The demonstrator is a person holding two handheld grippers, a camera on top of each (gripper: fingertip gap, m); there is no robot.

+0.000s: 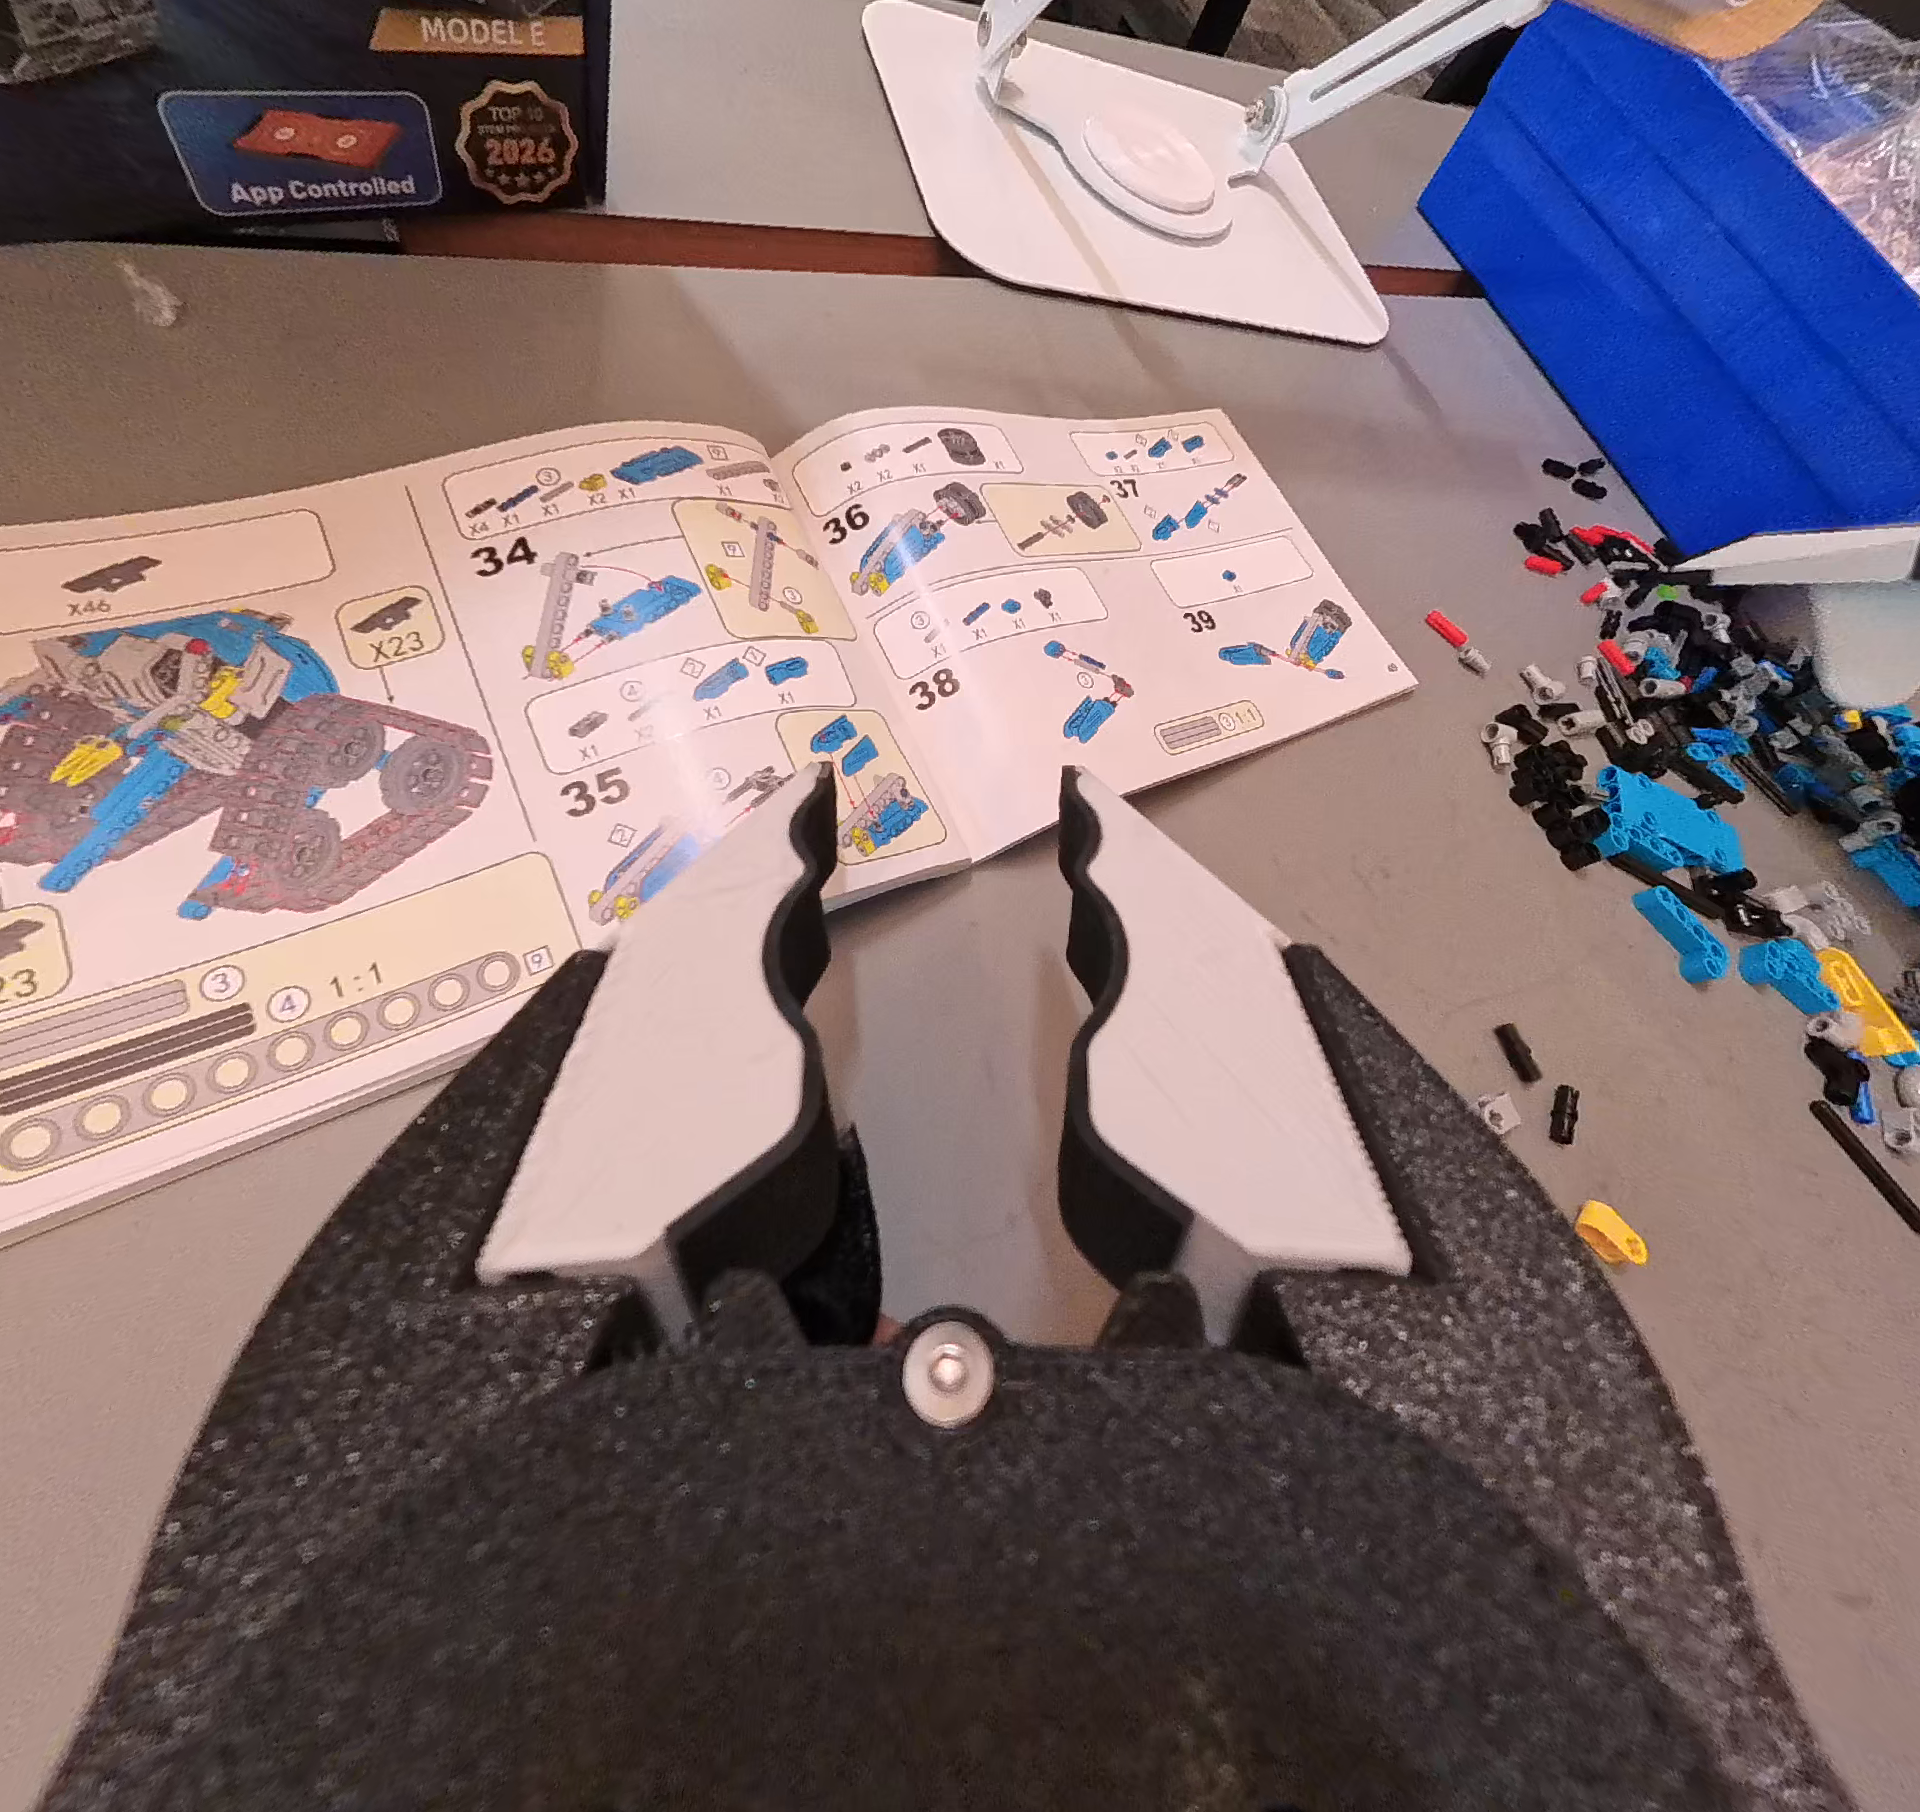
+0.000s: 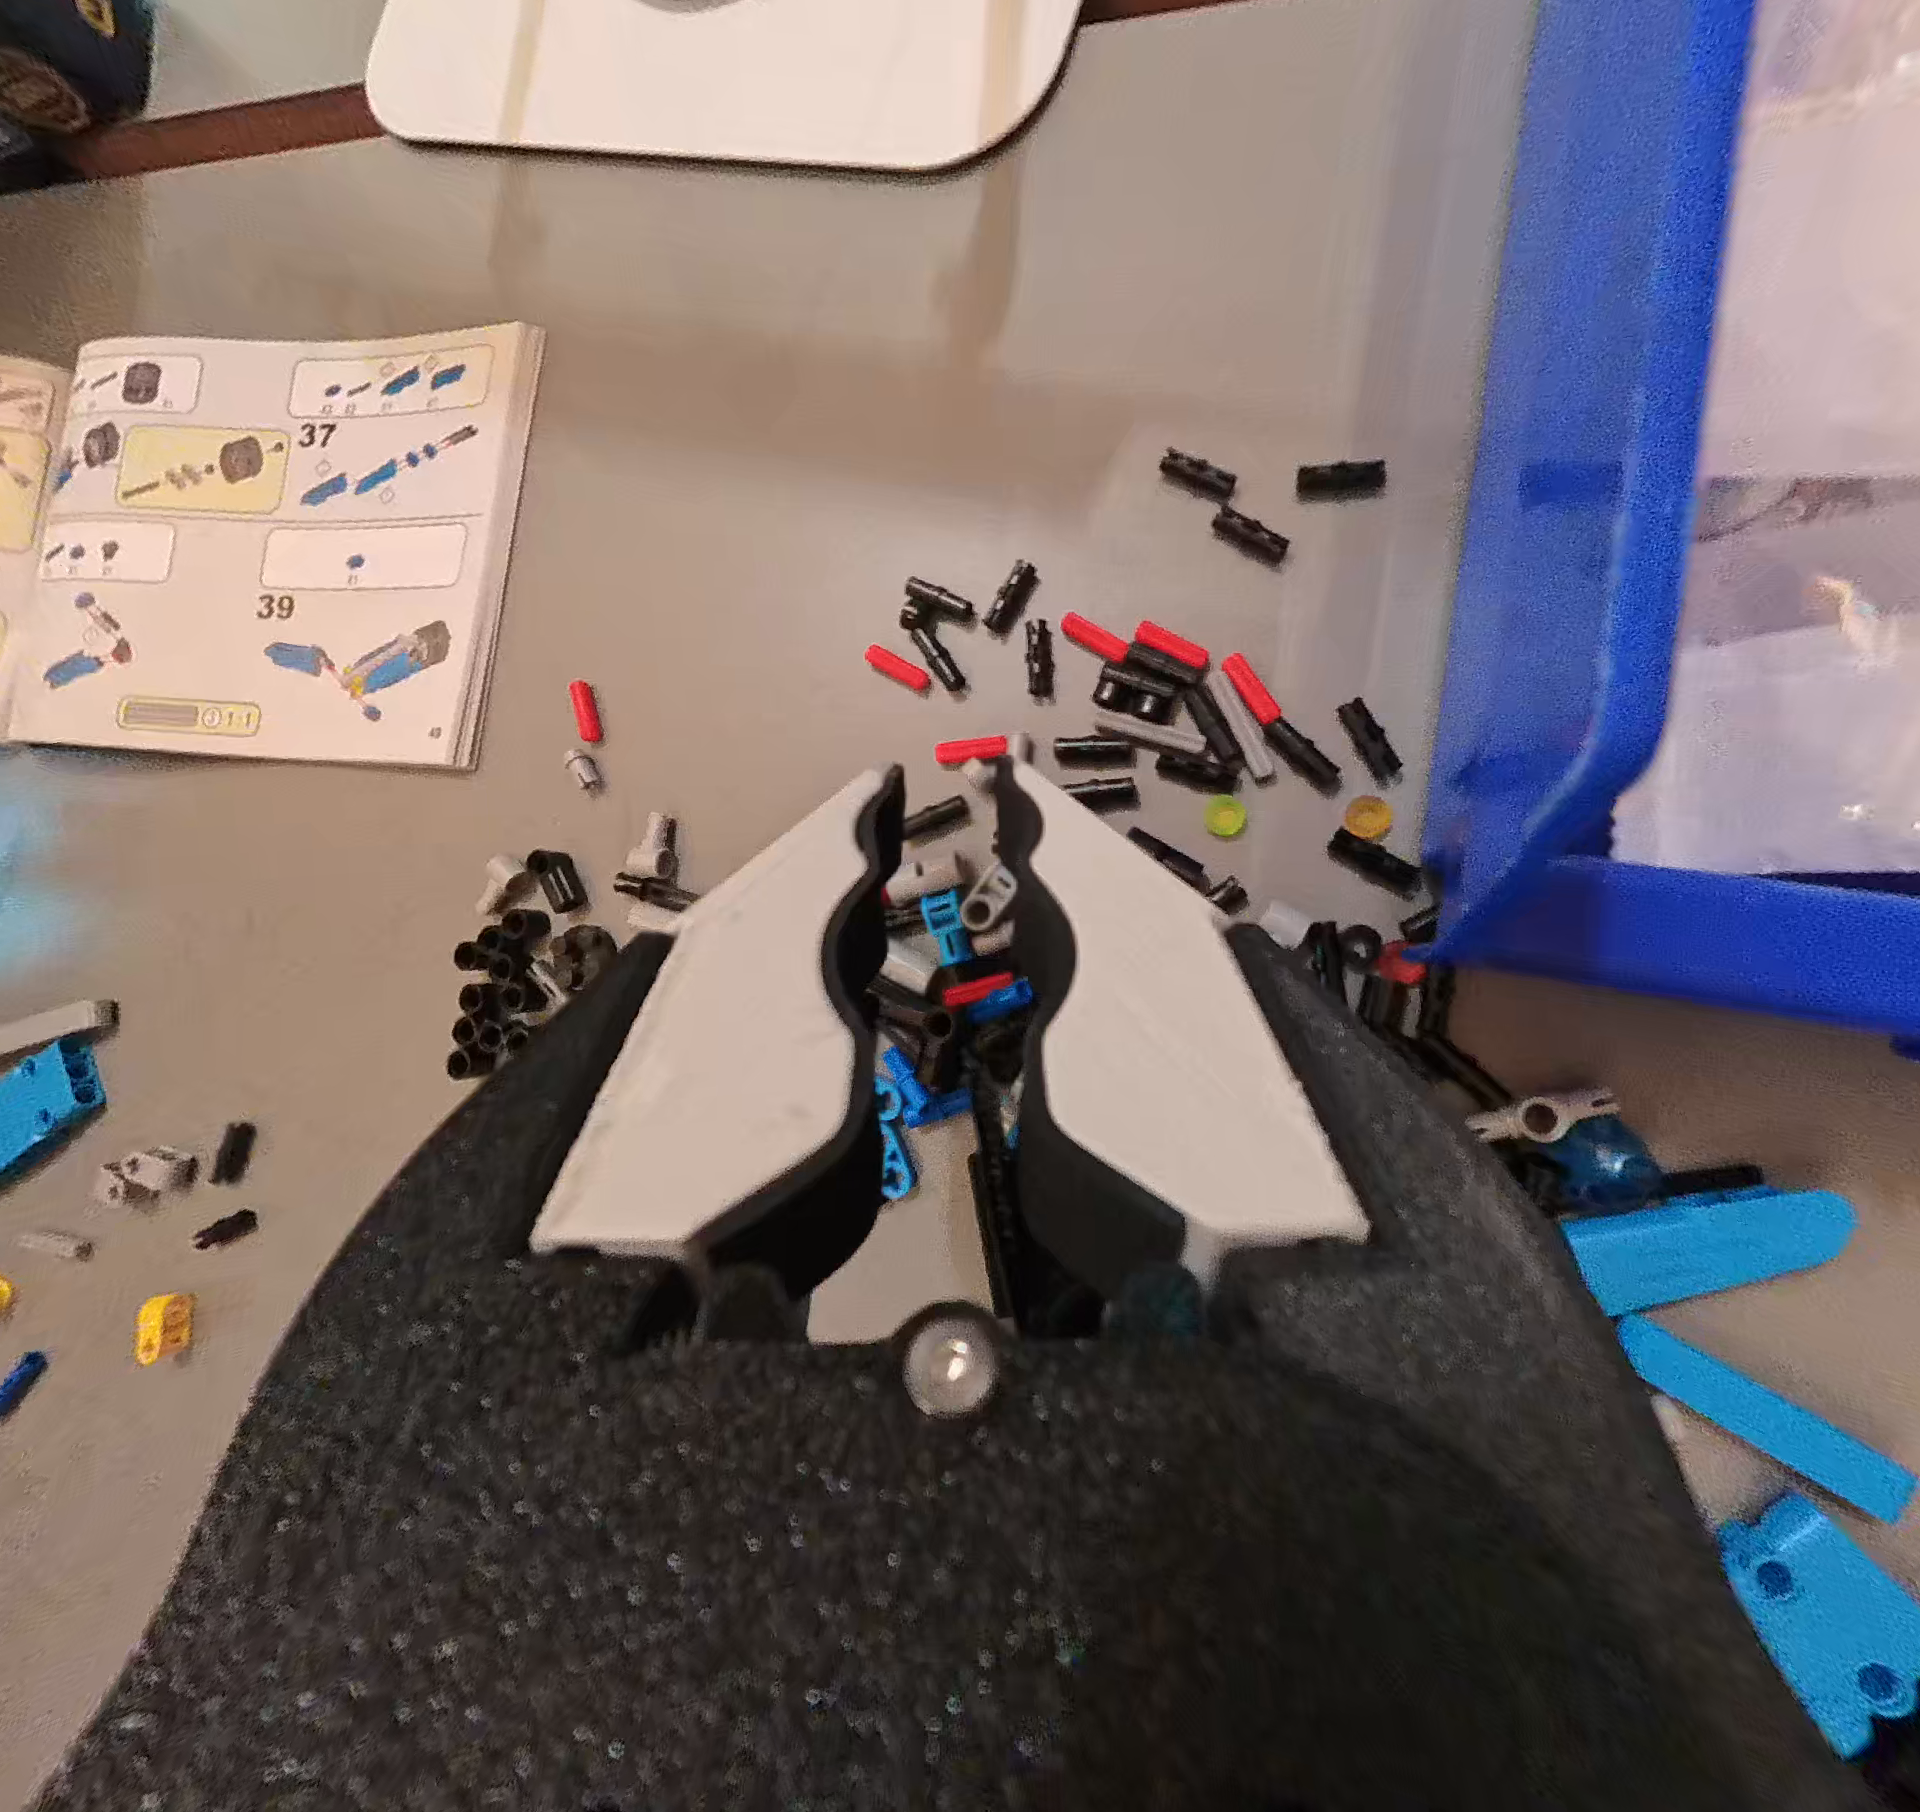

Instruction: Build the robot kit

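Black pins beyond right hand-held gripper

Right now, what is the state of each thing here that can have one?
left gripper: jaws open, empty, above the booklet's near edge.
right gripper: jaws nearly closed, hovering over the loose pieces, gripping nothing visible.
instruction booklet: open, lying flat.
blue bin: upright, plastic bags inside.

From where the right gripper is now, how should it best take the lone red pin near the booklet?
Probably grip the red pin across the middle of its shaft, coming from straight above. It lies flat on the table, long axis roughly away from the camera, so the fingers would close from left and right. A small grey pin sits just at its near end, so stay clear of that end.
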